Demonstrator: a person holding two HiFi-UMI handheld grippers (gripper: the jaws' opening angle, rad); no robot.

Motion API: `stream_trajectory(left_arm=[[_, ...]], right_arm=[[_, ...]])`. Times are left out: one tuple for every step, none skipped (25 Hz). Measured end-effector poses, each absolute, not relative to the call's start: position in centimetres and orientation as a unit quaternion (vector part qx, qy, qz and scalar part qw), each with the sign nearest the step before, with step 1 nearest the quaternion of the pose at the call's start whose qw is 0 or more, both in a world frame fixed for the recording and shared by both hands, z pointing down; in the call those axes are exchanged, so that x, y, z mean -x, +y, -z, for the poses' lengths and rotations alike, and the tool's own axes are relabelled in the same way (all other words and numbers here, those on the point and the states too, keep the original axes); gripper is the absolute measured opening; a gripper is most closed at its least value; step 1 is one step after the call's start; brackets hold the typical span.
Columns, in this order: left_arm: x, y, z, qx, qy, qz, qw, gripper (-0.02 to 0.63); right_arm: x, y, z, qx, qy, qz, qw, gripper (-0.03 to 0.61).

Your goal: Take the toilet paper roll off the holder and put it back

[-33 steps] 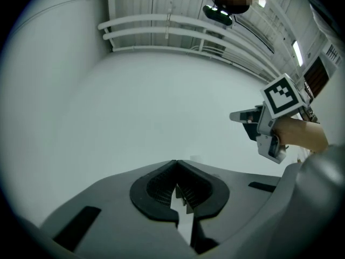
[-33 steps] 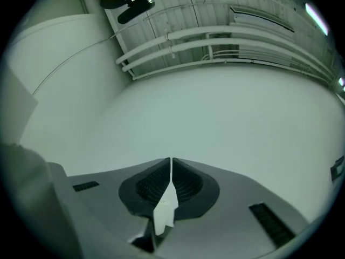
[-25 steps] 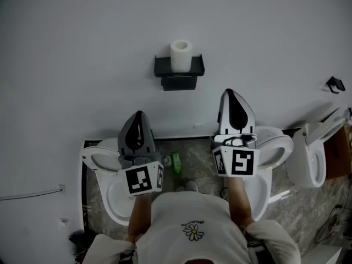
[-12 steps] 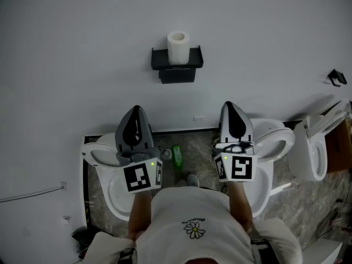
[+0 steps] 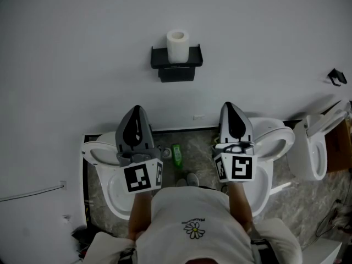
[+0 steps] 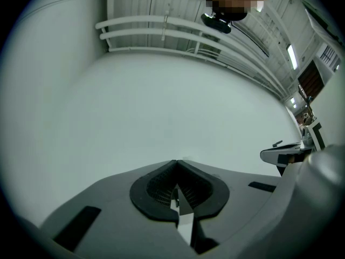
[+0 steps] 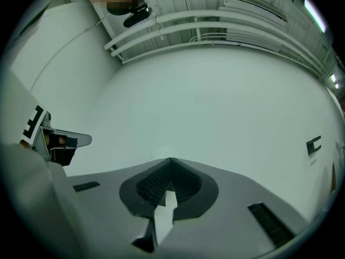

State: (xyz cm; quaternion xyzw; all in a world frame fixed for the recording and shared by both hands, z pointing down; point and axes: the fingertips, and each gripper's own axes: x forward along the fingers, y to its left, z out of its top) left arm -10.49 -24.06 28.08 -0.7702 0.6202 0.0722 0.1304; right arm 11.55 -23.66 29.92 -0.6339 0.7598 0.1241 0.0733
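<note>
Toilet paper roll [image 5: 177, 45] stands upright on its black wall holder [image 5: 176, 65], seen only from the head view; gripper views show left claw [image 6: 176, 162] and right claw [image 7: 170, 159] closed, empty, facing bare wall [image 6: 161, 107].

Left tongs [image 6: 176, 162] closed, tips touching, aimed at plain white wall [image 6: 161, 101]; pipes [image 6: 161, 28] overhead.
</note>
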Motion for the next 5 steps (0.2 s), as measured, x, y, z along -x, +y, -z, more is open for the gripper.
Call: stream_trajectory(left_arm=[[10.5,-24.06,-28.08,0.77,0.621,-0.072,0.13,0.018],[10.52,-24.06,-28.08,0.77,0.621,-0.072,0.13,0.017],[10.52,-24.05,-28.08,0.769,0.621,-0.072,0.13,0.017],[10.53,-24.04,-28.08,0.769,0.622,-0.073,0.13,0.018],[10.53,-24.03,-28.08,0.769,0.622,-0.073,0.13,0.017]], right_arm=[[-11.52,-23.67,-29.95,0.634,0.76,-0.123,0.073,0.009],[-11.51,-23.67,-29.97,0.633,0.761,-0.123,0.073,0.009],[-11.5,-23.66,-29.98,0.633,0.761,-0.123,0.073,0.01],[-11.49,-23.65,-30.0,0.632,0.761,-0.122,0.073,0.009],[-11.48,-23.64,-30.01,0.632,0.762,-0.122,0.073,0.01]])
